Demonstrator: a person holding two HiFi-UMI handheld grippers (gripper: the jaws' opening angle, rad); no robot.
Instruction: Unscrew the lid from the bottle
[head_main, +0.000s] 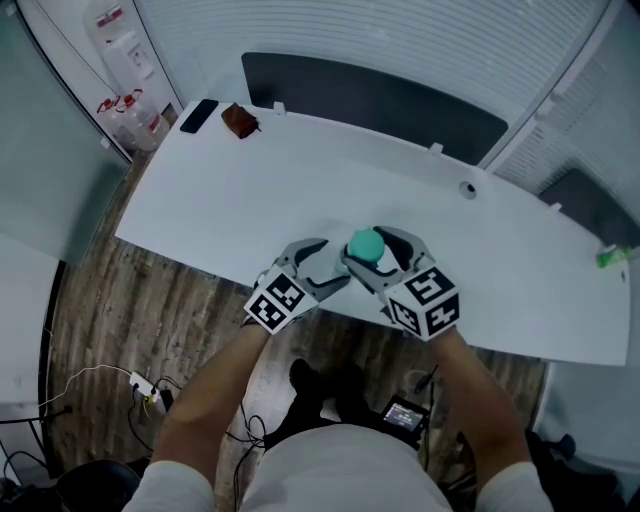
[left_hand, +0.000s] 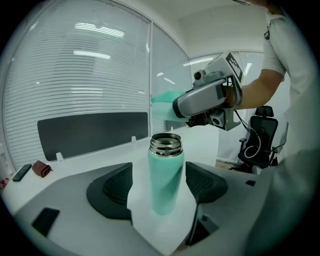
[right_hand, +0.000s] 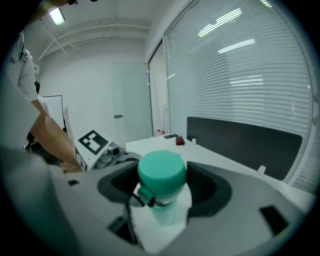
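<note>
A teal bottle (left_hand: 165, 187) stands upright on the white table (head_main: 300, 190), its bare steel threaded neck (left_hand: 165, 145) uncovered. My left gripper (left_hand: 159, 182) is open around the bottle body, with a gap on each side. The teal lid (right_hand: 161, 172) is off the bottle and sits between the jaws of my right gripper (right_hand: 161, 184), which is shut on it. Below the lid, the bottle body (right_hand: 167, 214) shows blurred. In the head view, the lid (head_main: 365, 244) is near the table's front edge, with the left gripper (head_main: 330, 265) and right gripper (head_main: 378, 252) side by side.
A black phone (head_main: 198, 115) and a small brown object (head_main: 240, 121) lie at the far left of the table. A dark partition panel (head_main: 375, 100) runs along the back edge. An office chair (left_hand: 257, 137) stands off to the right.
</note>
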